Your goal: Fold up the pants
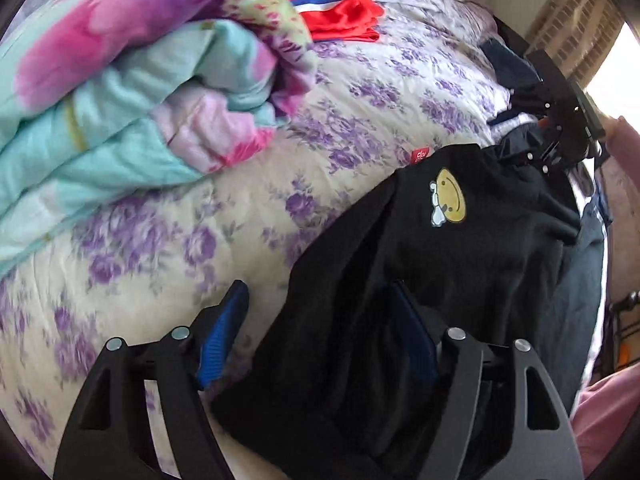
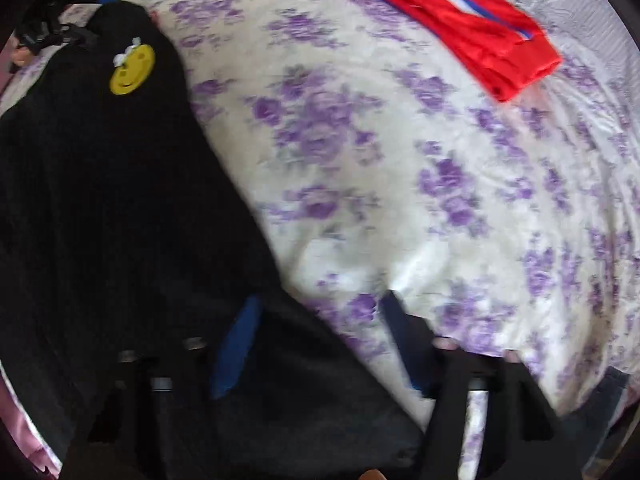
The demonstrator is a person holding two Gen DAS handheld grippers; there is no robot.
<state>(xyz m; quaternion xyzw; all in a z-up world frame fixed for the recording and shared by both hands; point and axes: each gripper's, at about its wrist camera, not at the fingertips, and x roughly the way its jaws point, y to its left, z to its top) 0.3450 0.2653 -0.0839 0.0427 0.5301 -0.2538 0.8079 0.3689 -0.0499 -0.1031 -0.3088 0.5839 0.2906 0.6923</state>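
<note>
Black fabric pants [image 1: 400, 280] w/ smiley patch on floral bed [image 1: 160, 240]; left hand-held gripper [image 1: 320, 336] and right hand-held gripper [image 2: 320, 340] both straddle cloth edge, grip state can't tell.

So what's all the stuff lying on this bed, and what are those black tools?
black pants: one, black with a yellow smiley patch, near edge of the bed
red garment: one, red with blue and white stripes, folded, far side
rolled quilt: one, pink and turquoise, beside the red garment
bedspread: one, cream with purple flowers, under everything
left gripper: black, blue pads, jaws apart astride pants fabric
right gripper: black, jaws apart over the pants' edge
</note>
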